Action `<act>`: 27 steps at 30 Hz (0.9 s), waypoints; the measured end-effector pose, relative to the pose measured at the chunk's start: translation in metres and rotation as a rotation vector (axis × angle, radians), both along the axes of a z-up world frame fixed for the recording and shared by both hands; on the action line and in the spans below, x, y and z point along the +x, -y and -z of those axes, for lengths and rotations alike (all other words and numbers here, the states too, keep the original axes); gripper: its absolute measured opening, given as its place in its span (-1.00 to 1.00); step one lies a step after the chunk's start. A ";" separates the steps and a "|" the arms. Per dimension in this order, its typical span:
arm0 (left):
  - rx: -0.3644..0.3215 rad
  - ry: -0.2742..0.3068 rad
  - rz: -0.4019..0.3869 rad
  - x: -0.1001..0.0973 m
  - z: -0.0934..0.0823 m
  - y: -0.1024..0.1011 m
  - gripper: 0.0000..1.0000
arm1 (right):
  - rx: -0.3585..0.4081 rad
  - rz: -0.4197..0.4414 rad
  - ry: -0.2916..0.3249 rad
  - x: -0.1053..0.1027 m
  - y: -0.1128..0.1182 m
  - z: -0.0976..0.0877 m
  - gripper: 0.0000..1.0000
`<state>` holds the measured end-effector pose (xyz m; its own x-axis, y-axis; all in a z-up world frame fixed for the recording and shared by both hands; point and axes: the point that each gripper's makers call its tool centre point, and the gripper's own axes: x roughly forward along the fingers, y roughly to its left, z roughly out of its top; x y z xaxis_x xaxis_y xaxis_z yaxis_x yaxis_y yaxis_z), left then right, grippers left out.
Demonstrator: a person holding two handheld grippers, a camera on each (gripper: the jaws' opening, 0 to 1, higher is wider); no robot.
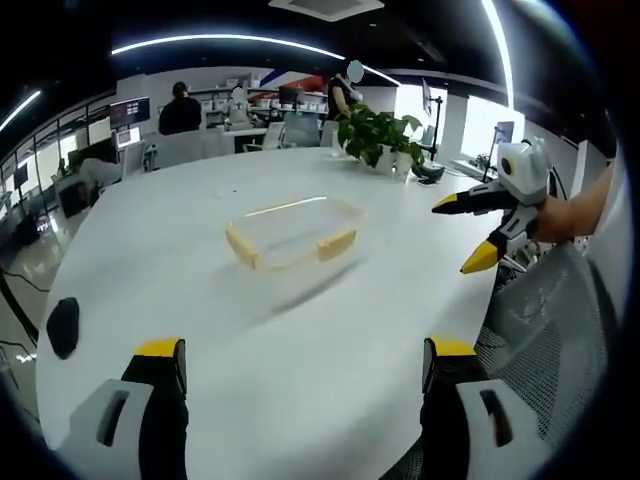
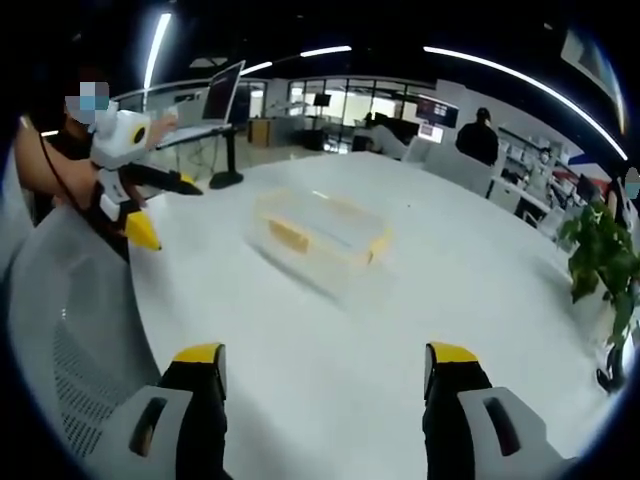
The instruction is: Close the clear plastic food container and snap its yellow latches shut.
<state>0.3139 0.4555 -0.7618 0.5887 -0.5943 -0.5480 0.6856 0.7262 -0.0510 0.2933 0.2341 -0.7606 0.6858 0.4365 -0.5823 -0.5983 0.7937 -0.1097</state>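
Observation:
A clear plastic food container (image 1: 295, 235) with yellow latches (image 1: 337, 243) rests near the middle of a round white table (image 1: 300, 330). Blur hides whether its lid is fully down. My left gripper (image 1: 305, 352) is open, hanging back over the near table edge, well short of the container. The right gripper (image 1: 465, 232) enters from the right, jaws spread, yellow tips pointing toward the container without touching it. In the right gripper view the container (image 2: 322, 235) lies ahead of my open right gripper (image 2: 325, 357), and the left gripper (image 2: 165, 210) shows at the left, open.
A potted plant (image 1: 380, 135) stands at the table's far side, also seen as the plant (image 2: 600, 260). A small black object (image 1: 62, 325) sits at the left table edge. A mesh chair back (image 1: 545, 330) is close on the right. People and desks are in the background.

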 end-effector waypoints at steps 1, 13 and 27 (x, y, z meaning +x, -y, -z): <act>0.000 0.000 0.001 0.000 0.000 0.000 0.98 | -0.001 0.000 0.000 0.000 0.000 0.000 0.63; 0.001 -0.004 0.006 -0.001 0.001 0.001 0.98 | -0.001 -0.002 0.000 0.000 0.000 0.001 0.63; 0.008 -0.010 0.007 -0.003 0.002 0.001 0.98 | 0.005 -0.001 -0.003 -0.001 0.000 0.001 0.62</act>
